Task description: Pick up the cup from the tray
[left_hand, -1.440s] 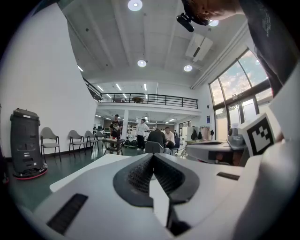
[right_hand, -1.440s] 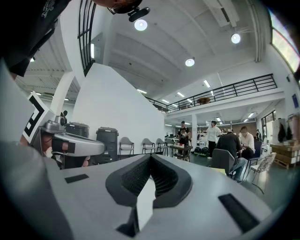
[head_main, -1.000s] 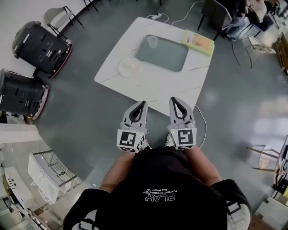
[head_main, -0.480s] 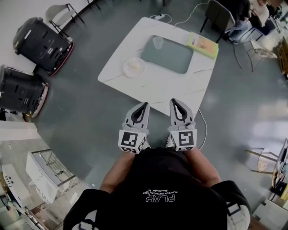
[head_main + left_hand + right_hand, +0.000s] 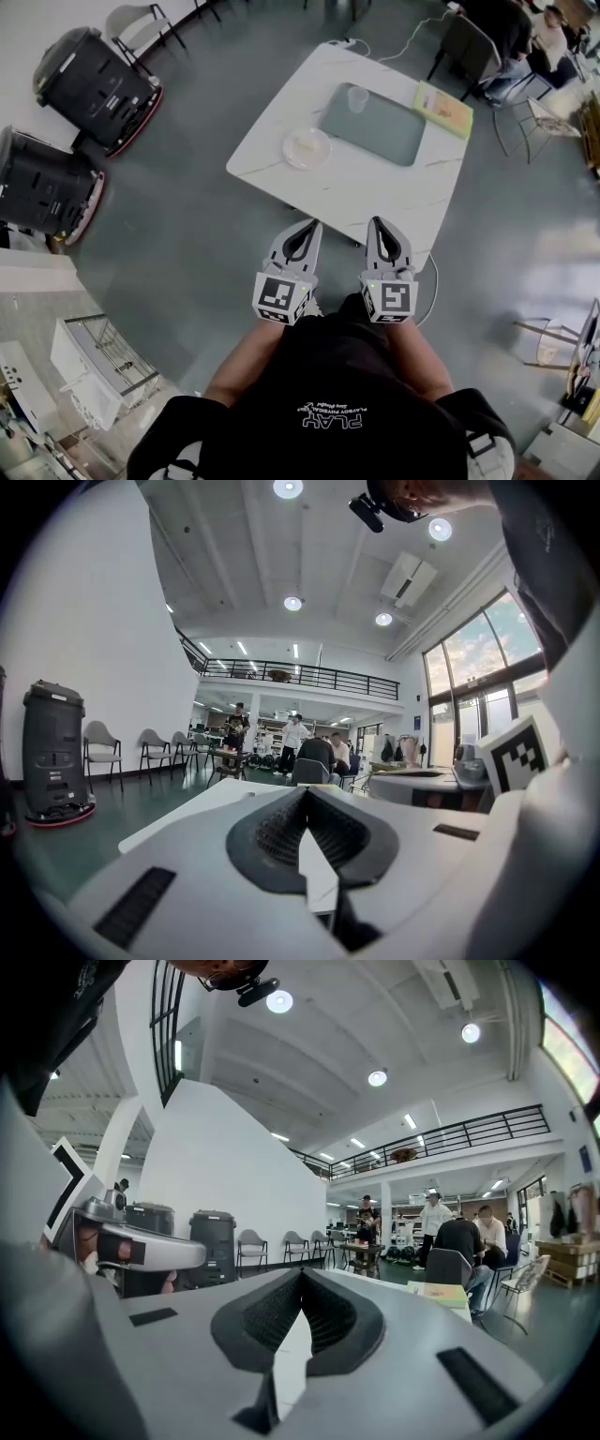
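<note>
A clear plastic cup [image 5: 357, 97] stands upright at the far left corner of a grey-green tray [image 5: 380, 126] on a white square table [image 5: 333, 192]. My left gripper [image 5: 311, 224] and right gripper [image 5: 379, 221] are held side by side, level, just short of the table's near edge and far from the cup. Both are shut with nothing between their jaws. In the left gripper view the left gripper [image 5: 305, 791] has its tips meeting over the table top [image 5: 211, 803]. In the right gripper view the right gripper [image 5: 302, 1274] looks the same. The cup is hidden in both gripper views.
A white plate [image 5: 307, 148] lies left of the tray, a yellow book [image 5: 444, 109] to its right. Two black wheeled machines [image 5: 94, 86] [image 5: 42, 192] stand at the left. Chairs and seated people [image 5: 511, 37] are beyond the table. A cable [image 5: 429, 281] runs on the floor.
In the head view the table, tray and cup have shifted right and slightly nearer. Both grippers moved a little right with the person and stayed shut.
</note>
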Action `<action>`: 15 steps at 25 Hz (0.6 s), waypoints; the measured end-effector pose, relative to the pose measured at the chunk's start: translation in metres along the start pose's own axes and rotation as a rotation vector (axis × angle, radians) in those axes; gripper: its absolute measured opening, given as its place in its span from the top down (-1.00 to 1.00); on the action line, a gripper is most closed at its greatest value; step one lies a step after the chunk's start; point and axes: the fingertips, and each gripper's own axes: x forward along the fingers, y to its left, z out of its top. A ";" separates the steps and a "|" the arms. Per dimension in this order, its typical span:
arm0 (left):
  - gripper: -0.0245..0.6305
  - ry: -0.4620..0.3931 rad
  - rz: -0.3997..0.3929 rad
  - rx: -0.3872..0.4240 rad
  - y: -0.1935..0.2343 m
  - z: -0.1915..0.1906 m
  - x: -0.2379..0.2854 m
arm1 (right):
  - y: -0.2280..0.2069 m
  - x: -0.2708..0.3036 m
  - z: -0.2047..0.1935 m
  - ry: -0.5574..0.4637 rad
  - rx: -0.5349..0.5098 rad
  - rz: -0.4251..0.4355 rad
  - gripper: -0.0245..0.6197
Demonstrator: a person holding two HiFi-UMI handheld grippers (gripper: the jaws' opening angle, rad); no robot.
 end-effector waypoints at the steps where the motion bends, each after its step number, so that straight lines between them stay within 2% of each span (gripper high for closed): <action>1: 0.90 -0.001 -0.001 -0.002 0.004 0.000 -0.002 | 0.003 0.002 0.000 0.000 0.000 -0.007 0.90; 13: 0.90 0.024 -0.012 -0.010 0.034 -0.004 0.023 | -0.005 0.048 0.004 -0.003 -0.004 -0.024 0.90; 15: 0.90 0.028 -0.020 -0.041 0.040 -0.003 0.033 | -0.008 0.060 0.004 -0.002 0.000 -0.023 0.90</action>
